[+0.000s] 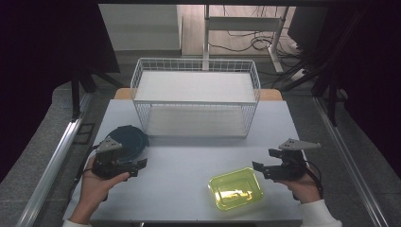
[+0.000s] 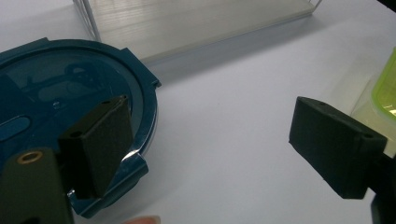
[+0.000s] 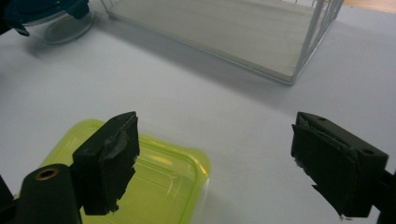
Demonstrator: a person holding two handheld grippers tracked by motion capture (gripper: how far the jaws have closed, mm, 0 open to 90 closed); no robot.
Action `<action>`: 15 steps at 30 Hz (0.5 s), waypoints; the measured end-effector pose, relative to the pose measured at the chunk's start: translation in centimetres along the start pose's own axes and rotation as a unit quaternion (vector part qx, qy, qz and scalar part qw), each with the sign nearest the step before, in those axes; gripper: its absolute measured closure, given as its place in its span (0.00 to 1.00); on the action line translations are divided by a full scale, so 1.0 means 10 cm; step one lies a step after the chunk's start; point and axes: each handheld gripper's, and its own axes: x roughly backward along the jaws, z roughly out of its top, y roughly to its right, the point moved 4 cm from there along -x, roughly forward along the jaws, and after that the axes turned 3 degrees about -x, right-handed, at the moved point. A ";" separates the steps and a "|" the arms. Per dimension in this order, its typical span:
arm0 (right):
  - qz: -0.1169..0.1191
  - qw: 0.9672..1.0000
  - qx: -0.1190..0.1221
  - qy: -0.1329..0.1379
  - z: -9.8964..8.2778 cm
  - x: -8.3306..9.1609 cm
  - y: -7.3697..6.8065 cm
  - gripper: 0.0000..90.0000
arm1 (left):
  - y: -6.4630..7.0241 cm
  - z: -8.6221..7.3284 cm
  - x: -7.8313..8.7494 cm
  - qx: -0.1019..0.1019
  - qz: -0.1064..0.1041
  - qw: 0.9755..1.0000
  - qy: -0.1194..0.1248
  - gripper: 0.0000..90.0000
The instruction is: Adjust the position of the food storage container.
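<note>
Left gripper (image 1: 140, 167) at lower left, jaws spread wide, one jaw over the rim of the blue round lid (image 1: 126, 140). Right gripper (image 1: 265, 161) at lower right, jaws likewise apart, just beside the yellow-green container (image 1: 236, 188). Bare table (image 1: 189, 161) between them; white wire basket (image 1: 196, 97) across upper centre, apart from both.

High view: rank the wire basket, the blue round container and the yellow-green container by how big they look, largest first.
1. Wire basket, by far the largest.
2. Yellow-green container and blue round container look close in size. The left gripper and its hand cover part of the blue one, so I won't rank those two.
</note>
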 end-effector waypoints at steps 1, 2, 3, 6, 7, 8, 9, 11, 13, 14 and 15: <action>-0.002 1.000 0.000 -0.002 0.00 0.00 0.02 0.18 | -0.01 0.00 0.00 0.000 0.001 1.000 0.000 0.15; -0.002 1.000 -0.002 -0.004 -0.01 -0.01 0.03 0.18 | -0.01 0.00 0.01 0.001 0.003 1.000 0.000 0.15; -0.004 1.000 -0.005 -0.005 -0.01 0.00 0.05 0.18 | -0.01 0.00 0.02 0.001 0.004 1.000 0.002 0.15; -0.006 1.000 -0.015 -0.004 -0.02 0.00 0.08 0.19 | -0.01 -0.02 0.07 -0.002 0.005 1.000 0.008 0.15; -0.007 1.000 -0.016 -0.004 -0.01 0.01 0.08 0.19 | -0.01 -0.03 0.08 -0.004 0.007 1.000 0.008 0.15; -0.008 1.000 -0.019 -0.004 -0.01 0.02 0.08 0.19 | 0.00 -0.03 0.09 -0.004 0.008 1.000 0.009 0.15; -0.009 1.000 -0.019 -0.003 0.00 0.02 0.07 0.20 | 0.00 -0.03 0.09 -0.004 0.008 1.000 0.009 0.15; -0.009 1.000 -0.019 -0.002 0.02 0.02 0.05 0.20 | 0.00 -0.04 0.11 -0.003 0.008 1.000 0.010 0.16; -0.009 1.000 -0.018 -0.003 0.03 0.02 0.02 0.20 | 0.01 -0.05 0.12 -0.004 0.006 1.000 0.010 0.17; -0.009 1.000 -0.018 -0.003 0.03 0.02 0.02 0.20 | 0.02 -0.05 0.13 -0.004 0.003 1.000 0.006 0.17; -0.003 1.000 -0.013 -0.004 0.04 0.01 -0.02 0.21 | 0.02 -0.05 0.15 -0.005 -0.003 1.000 0.005 0.18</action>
